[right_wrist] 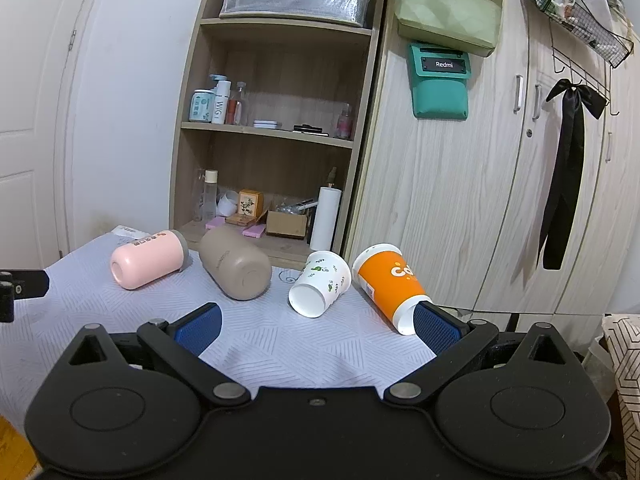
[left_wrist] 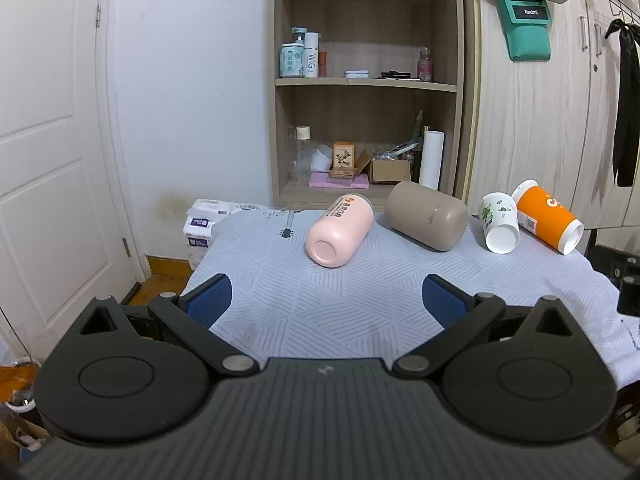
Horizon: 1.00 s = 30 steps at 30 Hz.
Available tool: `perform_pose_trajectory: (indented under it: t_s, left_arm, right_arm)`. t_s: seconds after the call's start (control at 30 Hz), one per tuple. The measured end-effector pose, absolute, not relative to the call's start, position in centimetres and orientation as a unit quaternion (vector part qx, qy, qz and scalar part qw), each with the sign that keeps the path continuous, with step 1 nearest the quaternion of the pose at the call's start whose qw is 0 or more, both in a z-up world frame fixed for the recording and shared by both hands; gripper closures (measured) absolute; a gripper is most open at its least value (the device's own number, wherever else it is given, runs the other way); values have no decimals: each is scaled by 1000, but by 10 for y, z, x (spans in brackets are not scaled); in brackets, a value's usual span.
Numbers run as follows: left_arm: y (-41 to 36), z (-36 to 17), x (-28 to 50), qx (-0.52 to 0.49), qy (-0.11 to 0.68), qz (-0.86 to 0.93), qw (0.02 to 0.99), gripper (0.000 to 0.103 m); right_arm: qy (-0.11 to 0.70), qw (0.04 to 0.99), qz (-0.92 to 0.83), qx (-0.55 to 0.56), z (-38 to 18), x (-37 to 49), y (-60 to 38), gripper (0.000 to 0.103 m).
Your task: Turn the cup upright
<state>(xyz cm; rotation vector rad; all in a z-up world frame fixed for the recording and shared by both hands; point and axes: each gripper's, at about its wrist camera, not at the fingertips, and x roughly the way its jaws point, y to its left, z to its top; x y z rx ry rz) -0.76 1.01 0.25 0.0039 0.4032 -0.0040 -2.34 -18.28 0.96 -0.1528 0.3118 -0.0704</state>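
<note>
Several cups lie on their sides in a row on the pale patterned tablecloth (left_wrist: 320, 300): a pink cup (left_wrist: 340, 230), a taupe cup (left_wrist: 428, 216), a white cup with green leaves (left_wrist: 498, 222) and an orange cup (left_wrist: 546, 216). They also show in the right wrist view: pink cup (right_wrist: 148, 264), taupe cup (right_wrist: 236, 270), white cup (right_wrist: 320, 284), orange cup (right_wrist: 390, 286). My left gripper (left_wrist: 326, 300) is open and empty, short of the pink cup. My right gripper (right_wrist: 318, 328) is open and empty, just short of the white cup, its right pad (right_wrist: 434, 328) next to the orange cup's base.
A wooden shelf unit (left_wrist: 366, 84) with bottles and boxes stands behind the table. Wardrobe doors (right_wrist: 500, 200) are to the right, a white door (left_wrist: 48, 160) to the left. Tissue packs (left_wrist: 202, 224) sit at the table's far left corner.
</note>
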Motion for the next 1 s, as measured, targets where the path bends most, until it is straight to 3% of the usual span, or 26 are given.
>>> perform_pose_trajectory:
  t_s: [1.0]
  left_arm:
    - [14,3,-10,-1,199,-4,980,0]
  right_arm:
    - [157,984,-33,-81,9,-23,-182,0]
